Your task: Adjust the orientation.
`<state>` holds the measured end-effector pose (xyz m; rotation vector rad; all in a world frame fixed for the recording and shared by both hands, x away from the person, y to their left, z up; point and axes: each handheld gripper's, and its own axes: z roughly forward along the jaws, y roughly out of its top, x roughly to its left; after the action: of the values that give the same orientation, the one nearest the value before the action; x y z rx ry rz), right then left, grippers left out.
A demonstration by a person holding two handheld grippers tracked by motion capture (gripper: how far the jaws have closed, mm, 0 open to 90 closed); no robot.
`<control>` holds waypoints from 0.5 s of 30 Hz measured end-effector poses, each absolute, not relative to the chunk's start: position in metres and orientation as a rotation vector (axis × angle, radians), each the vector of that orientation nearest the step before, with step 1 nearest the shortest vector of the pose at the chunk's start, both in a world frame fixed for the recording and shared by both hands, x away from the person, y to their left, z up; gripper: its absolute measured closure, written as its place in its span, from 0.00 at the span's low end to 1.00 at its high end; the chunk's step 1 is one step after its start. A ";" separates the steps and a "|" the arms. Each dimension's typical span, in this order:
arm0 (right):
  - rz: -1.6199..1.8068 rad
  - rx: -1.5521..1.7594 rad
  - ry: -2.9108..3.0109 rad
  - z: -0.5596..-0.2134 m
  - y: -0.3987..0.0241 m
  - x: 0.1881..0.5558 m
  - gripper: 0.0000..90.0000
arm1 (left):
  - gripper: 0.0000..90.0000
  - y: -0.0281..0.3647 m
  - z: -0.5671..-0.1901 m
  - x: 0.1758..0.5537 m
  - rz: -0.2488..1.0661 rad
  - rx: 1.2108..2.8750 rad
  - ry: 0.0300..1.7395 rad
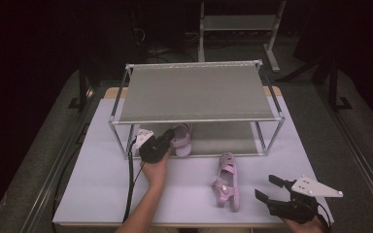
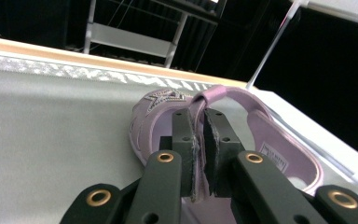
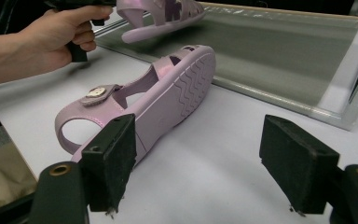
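Left gripper [image 1: 167, 140], left of centre in high view, jaws clenched on heel strap of sandal [image 2: 242, 135]; sandal sat at front edge of rack [image 1: 194, 92] lower shelf. Second sandal [image 1: 226, 182], centre-right on table [image 1: 97, 184], lay on its side. Right gripper [image 1: 267, 187], lower right, jaws spread wide, empty. Sandals judged light, flexible, slightly slick; strap or sole edge best hold.

room: dark | floor [image 1: 39, 160]: grey | far metal stand [image 1: 238, 24]
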<state>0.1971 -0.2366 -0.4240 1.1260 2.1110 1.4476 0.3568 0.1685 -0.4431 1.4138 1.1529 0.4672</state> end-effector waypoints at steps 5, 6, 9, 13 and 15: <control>1.457 1.121 2.103 -0.424 -0.237 0.197 0.30 | 0.93 0.169 -0.445 0.365 0.486 1.425 1.135; 1.458 1.121 2.102 -0.424 -0.237 0.197 0.30 | 0.93 0.169 -0.446 0.367 0.489 1.439 1.134; 1.460 1.121 2.102 -0.423 -0.237 0.197 0.30 | 0.93 0.168 -0.446 0.371 0.499 1.447 1.138; 1.460 1.118 2.105 -0.424 -0.237 0.197 0.30 | 0.93 0.165 -0.444 0.373 0.493 1.429 1.151; 1.468 1.117 2.102 -0.423 -0.237 0.196 0.30 | 0.93 0.163 -0.444 0.373 0.492 1.435 1.155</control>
<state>0.1964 -0.2372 -0.4231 1.1173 2.1016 1.4676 0.3734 0.1628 -0.4440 1.4348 1.1552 0.4922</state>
